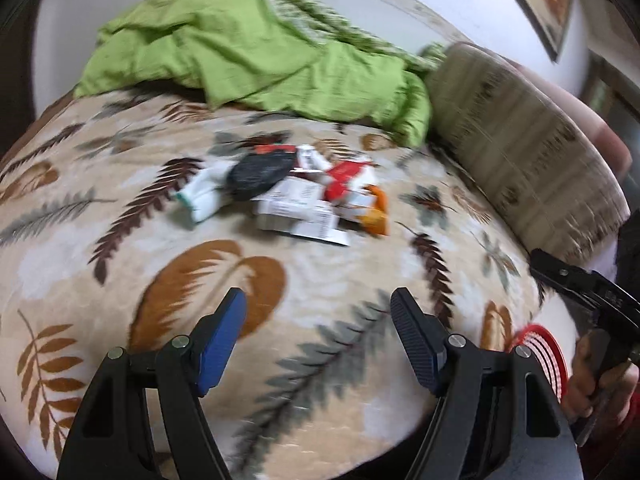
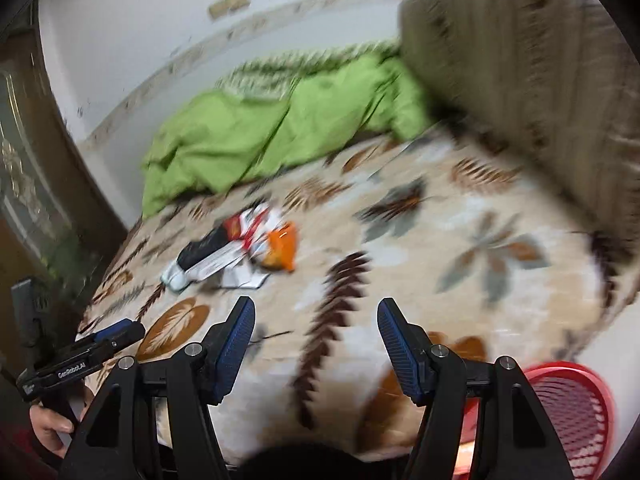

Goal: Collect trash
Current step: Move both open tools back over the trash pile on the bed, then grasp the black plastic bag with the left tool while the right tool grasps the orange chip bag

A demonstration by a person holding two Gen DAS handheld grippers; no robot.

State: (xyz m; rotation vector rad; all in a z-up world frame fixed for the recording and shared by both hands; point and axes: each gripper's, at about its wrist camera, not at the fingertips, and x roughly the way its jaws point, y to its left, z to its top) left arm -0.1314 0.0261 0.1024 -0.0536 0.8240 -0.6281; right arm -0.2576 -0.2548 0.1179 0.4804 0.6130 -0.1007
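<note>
Trash (image 1: 288, 188) lies uncollected at twelve o'clock on the bed (image 1: 120, 216), red basket (image 2: 572, 404) apparently empty, both grippers' fingers (image 1: 222, 344) open, holding nothing.

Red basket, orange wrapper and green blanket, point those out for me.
red basket (image 2: 572, 412), right wrist view, on its mesh wall
orange wrapper (image 2: 282, 248), right wrist view, middle of the crumpled packet
green blanket (image 1: 248, 52), left wrist view, on its rumpled top

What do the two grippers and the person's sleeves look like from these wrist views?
Both the left gripper and the right gripper have black angular frames with silver pivot bolts and blue ribbed pads. The left gripper's body carries white "GenRobot.AI" lettering. A dark red sleeve shows at the right wrist.
</note>
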